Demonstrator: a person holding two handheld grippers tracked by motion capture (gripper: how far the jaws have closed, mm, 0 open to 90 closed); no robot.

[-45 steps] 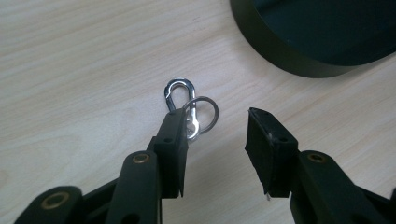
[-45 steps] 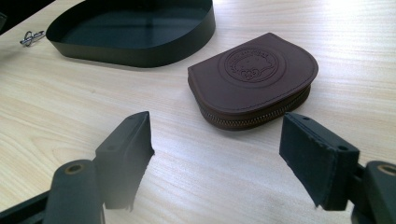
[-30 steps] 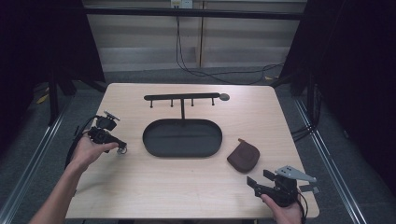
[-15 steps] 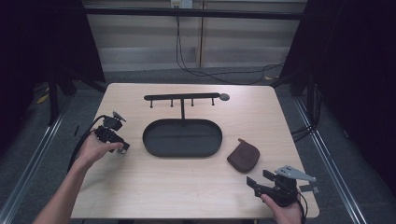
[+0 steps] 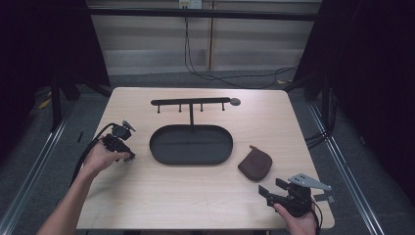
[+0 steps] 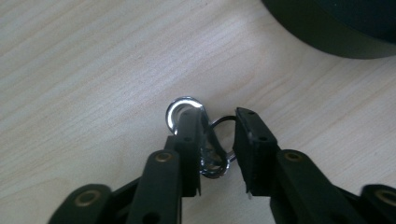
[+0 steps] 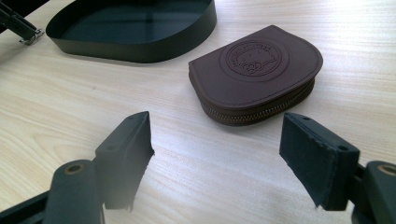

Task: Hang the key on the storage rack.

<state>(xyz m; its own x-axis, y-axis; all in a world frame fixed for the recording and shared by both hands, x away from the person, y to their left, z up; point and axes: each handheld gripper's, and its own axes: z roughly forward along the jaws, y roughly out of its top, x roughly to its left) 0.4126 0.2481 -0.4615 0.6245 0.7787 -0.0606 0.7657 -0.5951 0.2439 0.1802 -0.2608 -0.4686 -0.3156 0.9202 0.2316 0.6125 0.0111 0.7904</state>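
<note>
On the bench [image 5: 195, 196], metal rings [image 6: 205, 140] are bracketed by the left gripper [image 6: 217, 154], jaws slightly spread. The right gripper [image 7: 233, 158] is held wide apart near a brown pouch [image 7: 257, 74].

1 wooden table [image 5: 195, 196]. On it, w/ the oval tray as ref: 1 black oval tray [image 5: 191, 144] at center; 1 black rack [image 5: 191, 102] w/ 4 pegs just behind tray; 1 brown zip pouch [image 5: 255, 165] right-front of tray; 1 set of metal rings [image 6: 205, 140] left of tray. 2 grippers: left gripper [image 5: 123, 147] beside tray's left end, right gripper [image 5: 268, 192] front-right, past pouch. 2 hands.
</note>
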